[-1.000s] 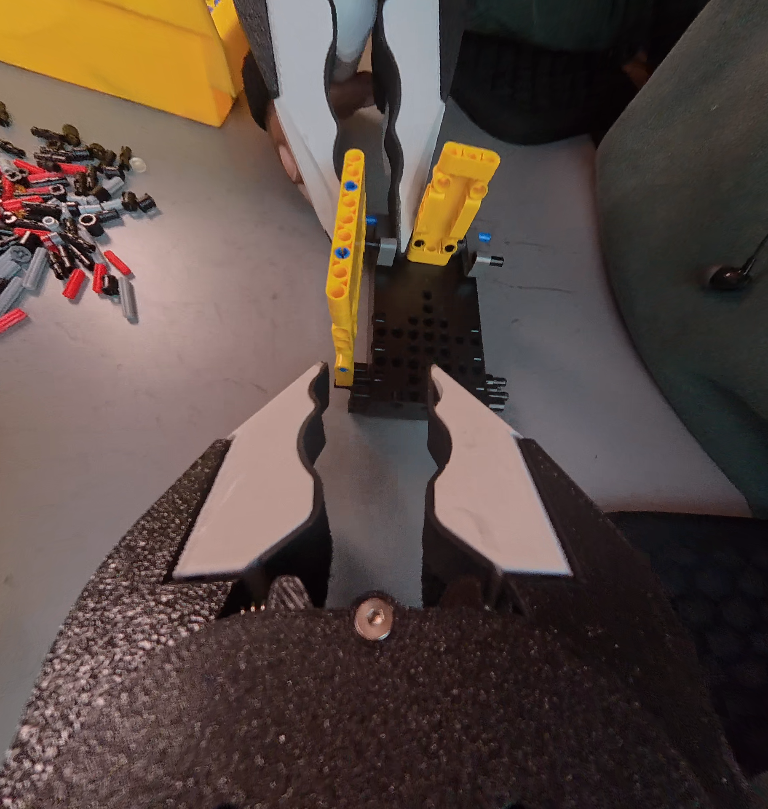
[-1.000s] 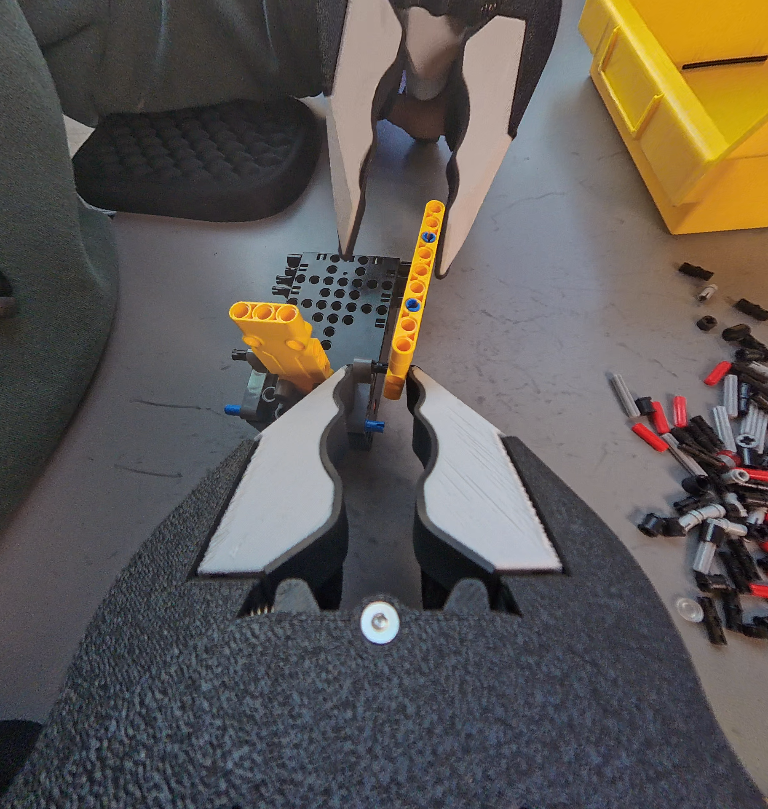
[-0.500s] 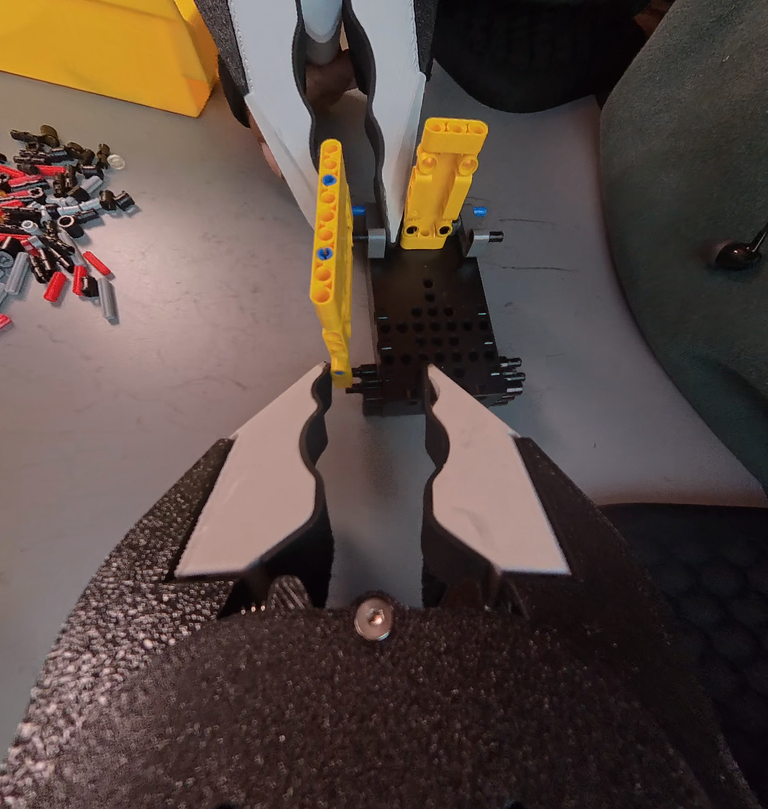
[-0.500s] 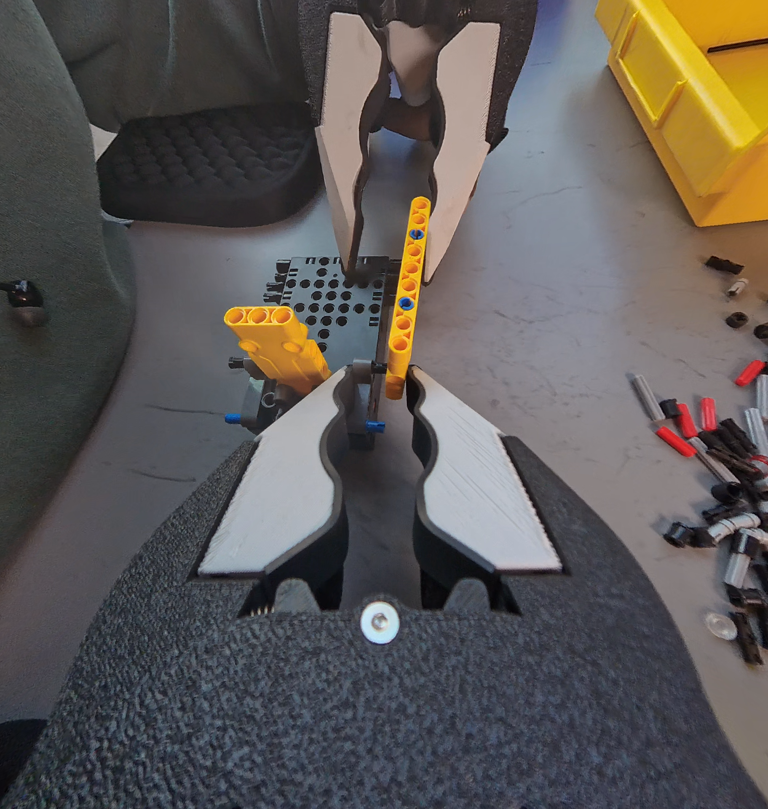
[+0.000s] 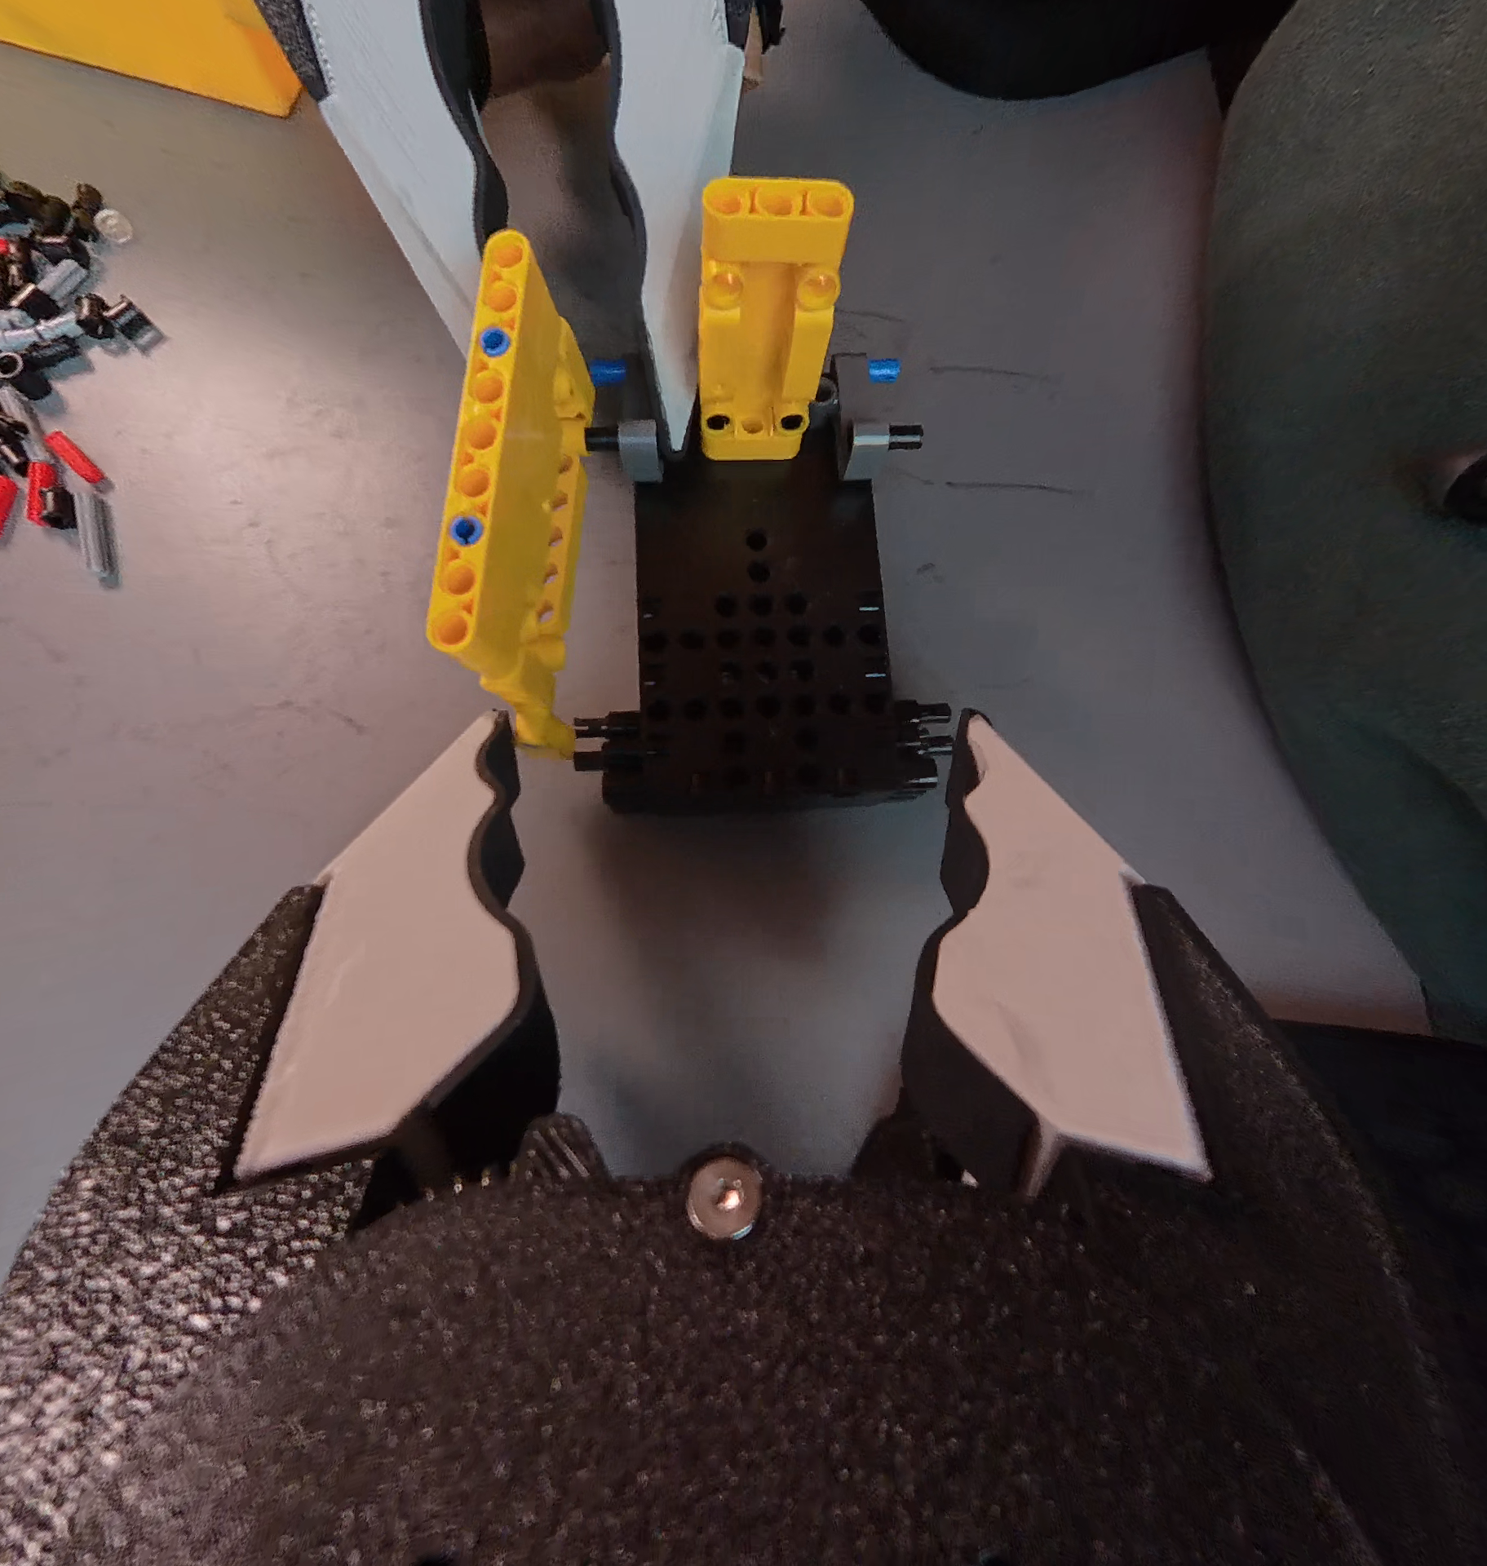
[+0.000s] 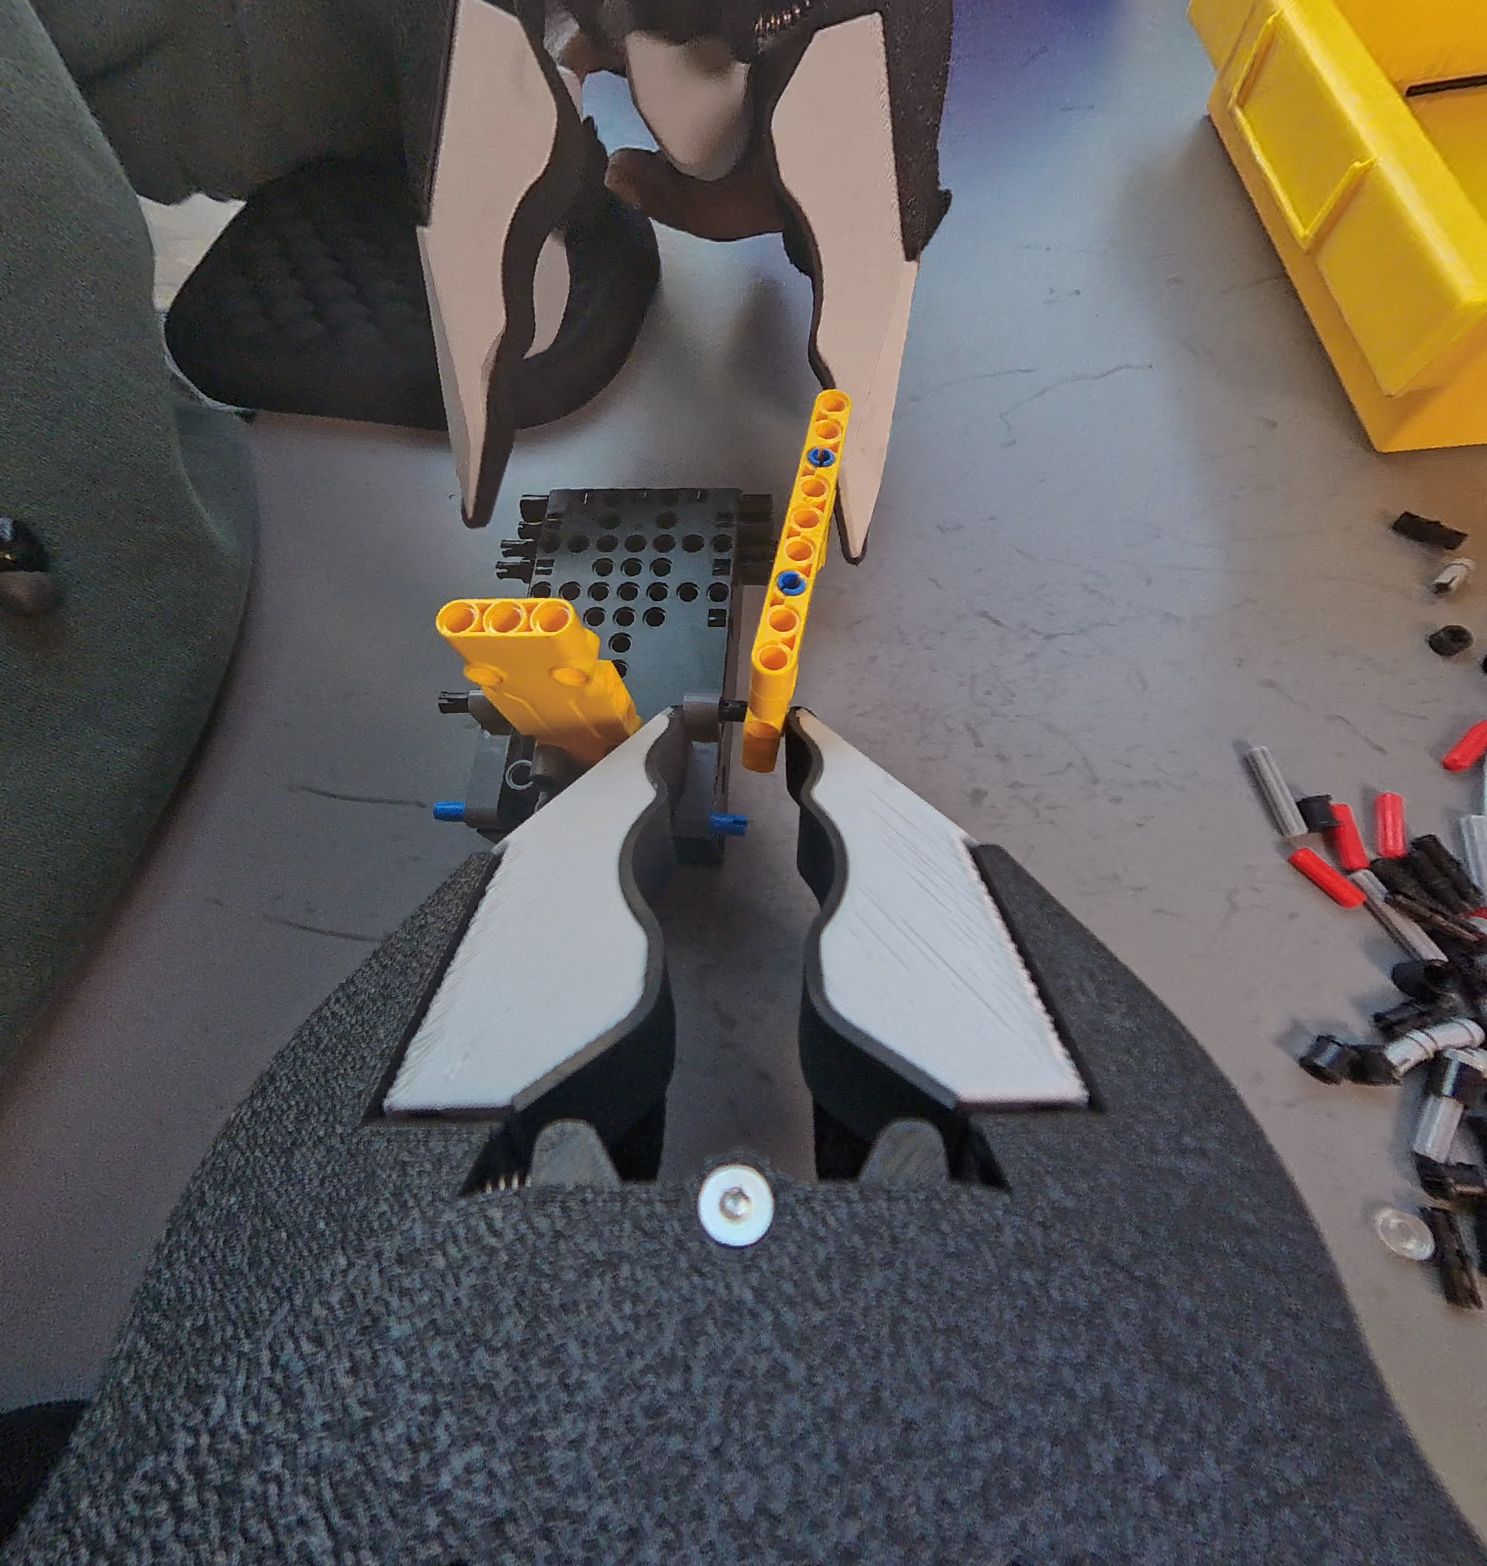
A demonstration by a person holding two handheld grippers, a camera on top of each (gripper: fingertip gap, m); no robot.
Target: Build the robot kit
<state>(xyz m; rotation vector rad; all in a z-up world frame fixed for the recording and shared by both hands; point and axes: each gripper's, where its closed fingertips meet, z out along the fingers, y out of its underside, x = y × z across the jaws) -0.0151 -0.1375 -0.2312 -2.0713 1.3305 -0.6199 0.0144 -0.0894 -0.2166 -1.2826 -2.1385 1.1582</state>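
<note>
Spreading wide in the left wrist view, left gripper point(image 5: 727, 729), jaws far apart and gripping nothing, one tip just beside the near end of the yellow beam point(image 5: 502, 483), the other just off the near right corner of the black perforated plate point(image 5: 757, 661). Resting flat on the grey table point(image 5: 240, 678), that one plate, with short black pins jutting from both near corners. Rising tilted along its left edge, one long yellow beam with two blue pins in its holes. Standing upright at the far end, one yellow three-hole connector block point(image 5: 769, 313), flanked by two grey connectors and two small blue pins. Farther still, reaching in from the other side, right gripper point(image 6: 727, 720), jaws set narrow; near end of the beam right against the inner face of one finger, grey connector close to the other; whether actually clamped, cannot tell. Seen from that same right wrist view, left gripper tips hanging above the plate's far end, one on each side. Scattered off to the side on the table, heap of loose pins point(image 6: 1435, 957), black, red and grey, too many to count. Beyond it, one yellow bin point(image 6: 1392, 212). Opposite, dark green cushion point(image 5: 1384, 508) at the table's edge.
</note>
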